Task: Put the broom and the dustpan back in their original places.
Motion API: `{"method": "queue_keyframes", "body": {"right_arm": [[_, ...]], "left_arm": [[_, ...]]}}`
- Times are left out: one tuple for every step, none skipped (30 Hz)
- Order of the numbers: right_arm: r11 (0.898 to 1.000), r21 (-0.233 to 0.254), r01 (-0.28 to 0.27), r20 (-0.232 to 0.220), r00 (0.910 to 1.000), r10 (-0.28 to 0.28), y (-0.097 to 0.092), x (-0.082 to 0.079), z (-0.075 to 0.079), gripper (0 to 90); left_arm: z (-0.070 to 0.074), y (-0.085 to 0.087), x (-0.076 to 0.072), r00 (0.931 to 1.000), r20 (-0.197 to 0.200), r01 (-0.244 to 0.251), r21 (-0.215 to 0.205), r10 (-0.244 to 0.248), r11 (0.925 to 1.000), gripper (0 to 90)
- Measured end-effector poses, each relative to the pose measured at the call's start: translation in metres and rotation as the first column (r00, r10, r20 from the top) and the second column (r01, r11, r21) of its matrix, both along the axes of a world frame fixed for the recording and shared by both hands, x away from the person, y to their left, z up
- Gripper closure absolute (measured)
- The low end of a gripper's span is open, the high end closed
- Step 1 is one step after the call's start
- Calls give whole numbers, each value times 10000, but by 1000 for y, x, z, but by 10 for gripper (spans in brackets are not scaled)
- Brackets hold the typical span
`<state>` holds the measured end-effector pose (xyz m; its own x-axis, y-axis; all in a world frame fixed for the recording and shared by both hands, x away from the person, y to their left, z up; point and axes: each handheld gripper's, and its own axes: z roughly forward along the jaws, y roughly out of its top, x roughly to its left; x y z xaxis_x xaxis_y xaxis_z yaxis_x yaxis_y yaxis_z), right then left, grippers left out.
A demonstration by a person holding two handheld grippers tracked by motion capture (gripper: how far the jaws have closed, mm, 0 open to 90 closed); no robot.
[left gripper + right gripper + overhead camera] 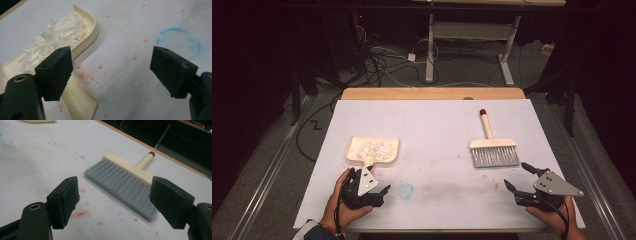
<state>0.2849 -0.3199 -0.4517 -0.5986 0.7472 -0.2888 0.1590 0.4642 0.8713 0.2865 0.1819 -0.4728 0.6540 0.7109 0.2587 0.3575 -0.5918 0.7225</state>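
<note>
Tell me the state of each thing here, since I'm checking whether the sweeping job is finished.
dustpan: flat on the table, holding white shreds, handle toward the person.
white shreds: piled inside the dustpan.
brush: lying flat, bristles toward the person, held by nothing.
left gripper: open, at the dustpan handle, one jaw over it.
right gripper: open, just short of the brush bristles.
table cover: stained with red specks and a blue ring.
</note>
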Motion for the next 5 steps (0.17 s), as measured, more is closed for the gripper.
{"method": "queue_keyframes", "body": {"right_arm": [[10000,-2,7,-7,10000,-7,0,0,0,244],[10000,-8,6,-12,10000,-6,0,0,0,245],[10000,-14,7,-21,10000,-7,0,1,-1,245],[10000,-45,25,-37,10000,-25,0,1,-1,245],[10000,-46,39,-54,10000,-39,0,1,-1,245]], "left_arm": [[0,0,0,10000,-9,-2,12,2,10000,176],[0,0,0,10000,3,-4,21,4,10000,176],[1,0,0,10000,4,-8,25,8,10000,176],[1,-1,0,10000,13,-23,0,23,10000,176],[1,-1,1,10000,14,-44,-21,44,10000,176]]}}
